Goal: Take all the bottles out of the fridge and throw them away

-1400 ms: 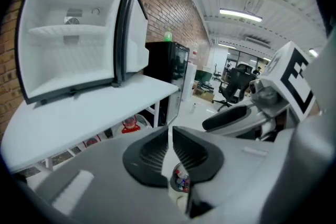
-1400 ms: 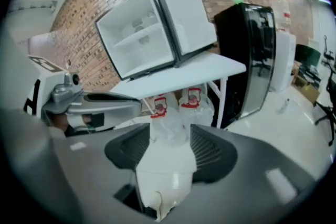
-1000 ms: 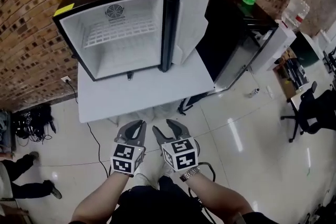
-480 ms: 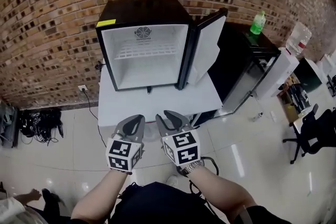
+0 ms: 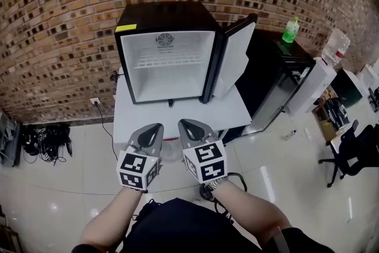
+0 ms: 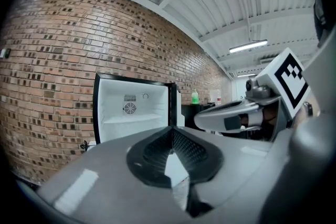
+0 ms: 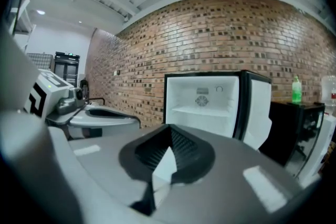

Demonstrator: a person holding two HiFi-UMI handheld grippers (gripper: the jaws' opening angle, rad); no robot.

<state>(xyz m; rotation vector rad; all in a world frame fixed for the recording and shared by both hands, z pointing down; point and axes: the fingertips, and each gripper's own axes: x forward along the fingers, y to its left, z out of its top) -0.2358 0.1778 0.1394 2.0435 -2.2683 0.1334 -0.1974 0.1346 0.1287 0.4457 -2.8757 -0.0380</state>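
The black mini fridge [image 5: 169, 56] stands on a white table [image 5: 177, 118] with its door [image 5: 235, 56] swung open to the right. Its white inside shows only a wire shelf and no bottles. A green bottle [image 5: 290, 29] stands on the black cabinet [image 5: 272, 68] to the right, and it also shows in the left gripper view [image 6: 195, 96] and the right gripper view [image 7: 296, 89]. My left gripper [image 5: 155, 127] and right gripper [image 5: 185, 124] are side by side in front of the table, both shut and holding nothing. In each gripper view the fridge [image 6: 134, 110] [image 7: 210, 105] lies straight ahead.
A large clear water bottle [image 5: 335, 47] stands on a white unit at the far right. A small bottle [image 5: 290, 133] lies on the tiled floor. Cables [image 5: 44, 139] are piled at the left wall, and an office chair [image 5: 355, 145] is at the right.
The right gripper's jaws have come together, and the left's too. The head view has lifted, so the fridge now sits upright and nearer the middle. Both grippers stay low in front of me.
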